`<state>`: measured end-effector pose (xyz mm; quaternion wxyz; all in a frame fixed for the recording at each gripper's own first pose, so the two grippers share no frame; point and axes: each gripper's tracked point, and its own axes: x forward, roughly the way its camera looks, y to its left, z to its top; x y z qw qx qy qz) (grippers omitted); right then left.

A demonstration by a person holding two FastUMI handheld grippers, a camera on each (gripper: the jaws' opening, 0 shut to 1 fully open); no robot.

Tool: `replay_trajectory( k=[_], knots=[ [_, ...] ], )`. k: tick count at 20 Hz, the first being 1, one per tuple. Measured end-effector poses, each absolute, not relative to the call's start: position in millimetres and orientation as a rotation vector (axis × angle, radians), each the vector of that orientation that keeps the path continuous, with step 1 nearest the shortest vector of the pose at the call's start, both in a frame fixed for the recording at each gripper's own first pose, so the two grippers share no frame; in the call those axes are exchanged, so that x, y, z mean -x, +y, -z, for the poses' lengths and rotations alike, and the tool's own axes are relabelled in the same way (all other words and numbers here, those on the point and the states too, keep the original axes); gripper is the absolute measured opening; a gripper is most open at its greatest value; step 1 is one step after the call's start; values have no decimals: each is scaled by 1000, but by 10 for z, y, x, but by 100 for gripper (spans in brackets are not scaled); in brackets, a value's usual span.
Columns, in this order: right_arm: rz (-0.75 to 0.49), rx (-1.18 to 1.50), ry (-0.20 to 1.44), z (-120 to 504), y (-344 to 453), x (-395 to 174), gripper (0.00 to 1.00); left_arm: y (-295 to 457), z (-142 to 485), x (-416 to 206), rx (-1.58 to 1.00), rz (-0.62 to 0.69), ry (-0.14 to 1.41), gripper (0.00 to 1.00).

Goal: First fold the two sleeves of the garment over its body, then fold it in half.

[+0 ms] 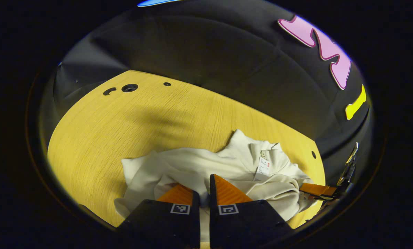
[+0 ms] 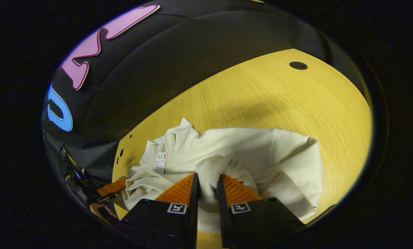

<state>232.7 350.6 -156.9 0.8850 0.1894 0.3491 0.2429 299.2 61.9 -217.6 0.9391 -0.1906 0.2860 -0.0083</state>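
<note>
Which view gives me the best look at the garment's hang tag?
The left gripper view: the hang tag hangs at the collar, facing the camera. The right gripper view shows the tag too, but smaller, toward the picture's left side.

Low in the left gripper view, the left gripper [image 1: 203, 193] pinches cloth between nearly closed fingers. The right gripper [image 2: 207, 188], at the bottom centre of the right gripper view, is clamped likewise.

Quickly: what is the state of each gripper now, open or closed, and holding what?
Left gripper: closed on a fold of the cream garment.
Right gripper: closed on a bunched part of the same garment.
</note>
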Motion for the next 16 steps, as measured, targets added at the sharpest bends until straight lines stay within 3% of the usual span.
replay_trajectory(
  k=[1,2,3,4,5,6,7,8,9,12,16],
  knots=[
    [-502,-397,724,1539,3500,-2318,34,635,2130,-2967,376,19,579,10],
    [-498,-398,721,1510,3487,-2302,42,633,2095,-2956,367,16,569,17],
    [-496,-396,713,1474,3478,-2286,42,636,2045,-2932,362,14,561,17],
    [-493,-395,705,1435,3452,-2267,54,630,2006,-2902,358,13,554,33],
    [-487,-394,699,1397,3423,-2250,50,644,1979,-2888,345,7,552,44],
    [-483,-395,696,1369,3395,-2230,55,667,1955,-2839,331,2,552,51],
    [-476,-395,694,1335,3365,-2213,66,693,1923,-2798,316,-8,553,69],
    [-470,-395,692,1301,3323,-2189,70,727,1900,-2772,303,-20,550,80],
    [-466,-392,689,1273,3292,-2159,72,737,1859,-2748,296,-27,544,76],
    [-462,-387,672,1145,3187,-2027,77,761,1707,-2625,276,-38,508,91],
    [-489,-374,651,987,3136,-1756,79,680,1467,-2369,226,-23,462,93]
  ],
)
